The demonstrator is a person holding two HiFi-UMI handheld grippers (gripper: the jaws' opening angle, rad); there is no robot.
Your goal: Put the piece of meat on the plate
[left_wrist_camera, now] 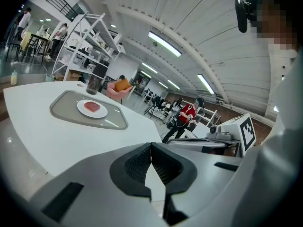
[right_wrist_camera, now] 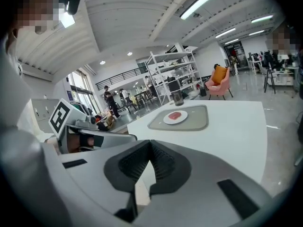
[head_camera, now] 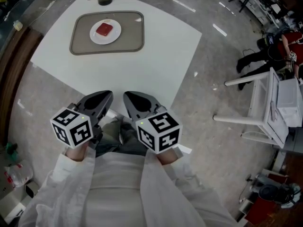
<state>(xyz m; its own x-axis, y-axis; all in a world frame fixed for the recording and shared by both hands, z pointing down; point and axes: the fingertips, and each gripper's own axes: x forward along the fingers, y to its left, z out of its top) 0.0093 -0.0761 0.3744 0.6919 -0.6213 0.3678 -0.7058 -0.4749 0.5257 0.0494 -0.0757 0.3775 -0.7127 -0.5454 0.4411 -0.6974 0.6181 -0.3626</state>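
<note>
Meat [head_camera: 104, 30] already on plate [head_camera: 116, 35], far across bench [head_camera: 156, 56], ahead-left of left gripper [head_camera: 103, 97] and right gripper [head_camera: 131, 98]; both sets of fingers [left_wrist_camera: 135, 167] clenched, empty.

- I held my left gripper [head_camera: 100, 100] close to my body, just off the near edge of the table [head_camera: 156, 56], its jaws pressed together on nothing.
- My right gripper [head_camera: 134, 100] sat just beside it, jaws likewise closed and empty.
- Both pointed forward.
</note>
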